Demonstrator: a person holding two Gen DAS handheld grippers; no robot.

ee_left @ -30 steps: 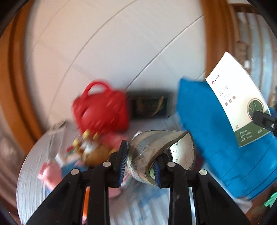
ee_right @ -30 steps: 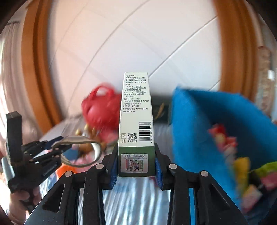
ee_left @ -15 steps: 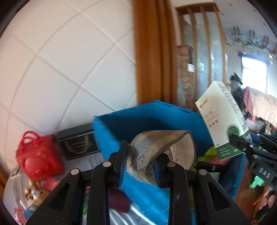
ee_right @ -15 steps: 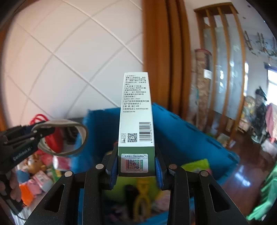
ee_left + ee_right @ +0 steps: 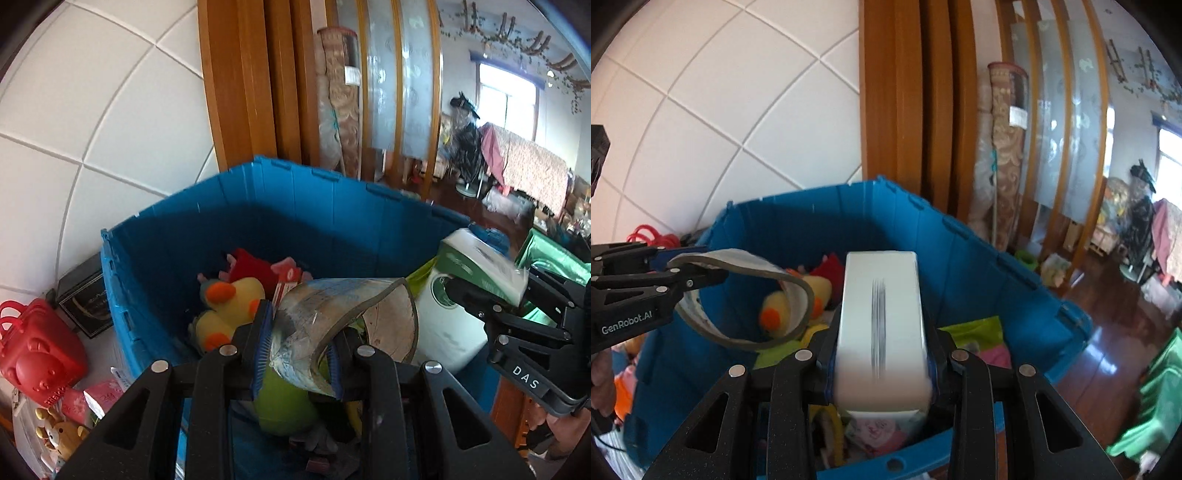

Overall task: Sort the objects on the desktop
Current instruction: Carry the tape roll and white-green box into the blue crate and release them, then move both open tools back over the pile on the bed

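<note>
We see the tape roll point(image 5: 343, 325), worn and squashed oval, pinched by the left gripper point(image 5: 299, 350) above the open blue bin point(image 5: 295, 199). The right gripper point(image 5: 882, 369) clamps a white and green box point(image 5: 881, 325), tilted over the same bin. Inside lie a yellow plush duck point(image 5: 229, 314), a red plush toy point(image 5: 251, 266) and other soft things. Left of the bin we note a red bear-faced bag point(image 5: 33, 354) and a small bear figure point(image 5: 64, 432). Tiled wall point(image 5: 92, 110) behind.
</note>
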